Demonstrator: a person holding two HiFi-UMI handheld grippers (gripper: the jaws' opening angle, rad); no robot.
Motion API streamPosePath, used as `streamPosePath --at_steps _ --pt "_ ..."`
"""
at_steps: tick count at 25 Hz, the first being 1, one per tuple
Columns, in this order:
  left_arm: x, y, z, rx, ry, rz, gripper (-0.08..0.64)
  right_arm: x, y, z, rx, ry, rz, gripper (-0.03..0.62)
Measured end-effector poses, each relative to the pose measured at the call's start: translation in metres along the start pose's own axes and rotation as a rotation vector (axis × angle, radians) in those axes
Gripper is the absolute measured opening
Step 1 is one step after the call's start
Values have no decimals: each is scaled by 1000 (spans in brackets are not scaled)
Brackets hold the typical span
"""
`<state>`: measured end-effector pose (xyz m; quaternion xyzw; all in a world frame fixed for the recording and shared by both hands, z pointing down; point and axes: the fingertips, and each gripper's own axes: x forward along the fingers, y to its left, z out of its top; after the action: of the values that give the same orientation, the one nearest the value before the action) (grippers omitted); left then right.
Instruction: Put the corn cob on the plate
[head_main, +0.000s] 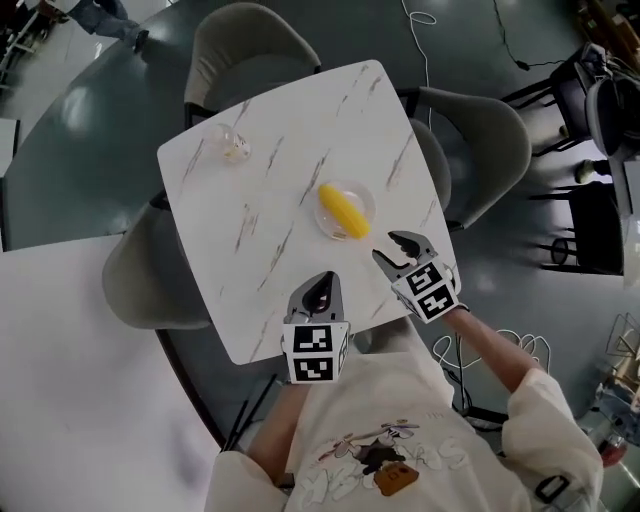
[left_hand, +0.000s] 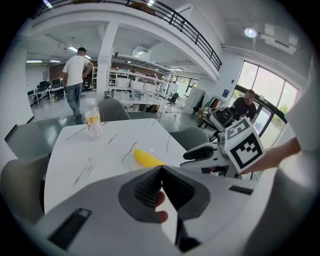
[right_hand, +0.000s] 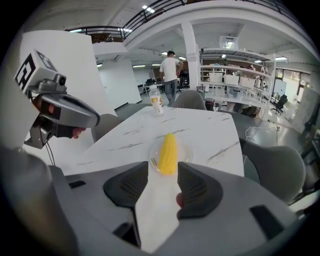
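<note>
A yellow corn cob (head_main: 342, 211) lies on a small clear plate (head_main: 368, 197) at the right middle of the white marbled table (head_main: 260, 200). Just short of the plate, my right gripper (head_main: 392, 248) hovers by the table's near right edge, jaws open and empty. The right gripper view looks through its open jaws (right_hand: 163, 172) at the corn cob (right_hand: 168, 152) on the plate (right_hand: 187, 151) straight ahead. To its left, my left gripper (head_main: 325, 283) is over the table's near corner, its jaws (left_hand: 161, 167) closed tip to tip on nothing. The corn cob (left_hand: 146, 158) shows beyond them.
A clear plastic bottle (head_main: 233, 146) stands at the far left of the table. Grey chairs ring the table at the back (head_main: 250, 50), right (head_main: 490, 140) and left (head_main: 140, 280). A large white table (head_main: 80, 380) lies to the left. A person (right_hand: 171, 70) stands far behind.
</note>
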<state>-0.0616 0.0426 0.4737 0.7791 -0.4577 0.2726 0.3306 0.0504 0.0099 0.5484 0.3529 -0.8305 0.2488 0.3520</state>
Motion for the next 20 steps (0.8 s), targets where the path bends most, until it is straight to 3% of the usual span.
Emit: streamPosePath --at_steps 4,9,16,20 --pt "-14 -27 -7 30 12 -27 9 -35 17 -6 4 -32 22 176" --pt "-35 -42 -7 37 -5 -37 9 -86 39 26 19 -184 0 12" --pt "-66 -49 25 -8 -120 -37 9 -141 83 84 -61 -353 70 6" --pt "-78 -46 28 -63 -150 -28 9 -160 113 111 -156 -371 125 6"
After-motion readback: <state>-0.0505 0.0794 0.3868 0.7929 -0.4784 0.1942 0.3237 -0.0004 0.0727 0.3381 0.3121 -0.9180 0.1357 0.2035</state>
